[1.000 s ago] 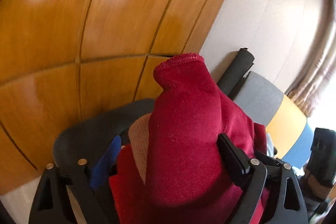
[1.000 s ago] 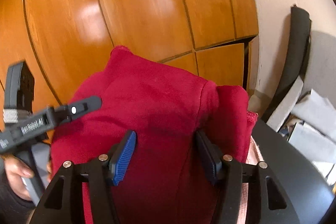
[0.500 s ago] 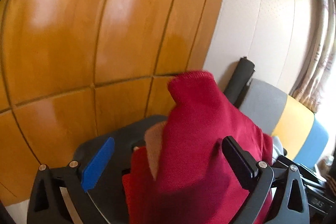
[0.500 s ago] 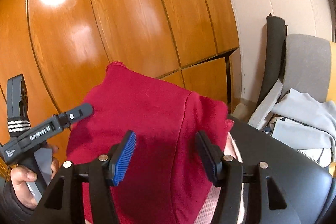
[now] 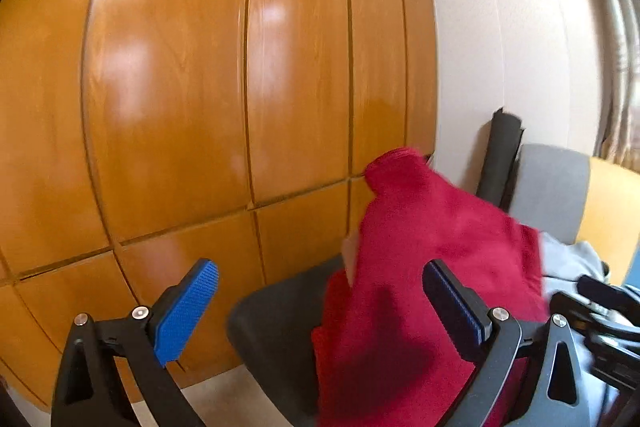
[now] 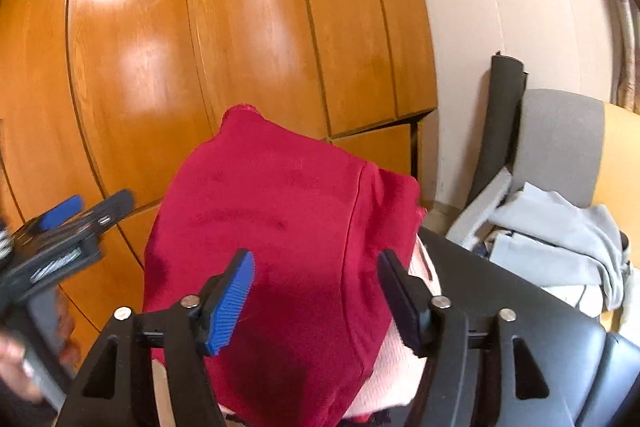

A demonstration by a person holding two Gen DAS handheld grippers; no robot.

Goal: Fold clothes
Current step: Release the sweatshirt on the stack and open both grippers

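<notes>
Red garment (image 6: 280, 227) lies unheld; left gripper (image 5: 320, 303) wide apart, right gripper (image 6: 316, 291) opening.

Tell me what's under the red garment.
A pink cloth shows beneath the red garment, both draped over a black chair. How far the pink cloth runs underneath, and anything else there, is covered.

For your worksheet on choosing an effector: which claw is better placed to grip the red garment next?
Right. The right claw has the red garment centred between its opening jaws. The left claw stands open with the cloth by one finger only, mostly off to its side.
</notes>
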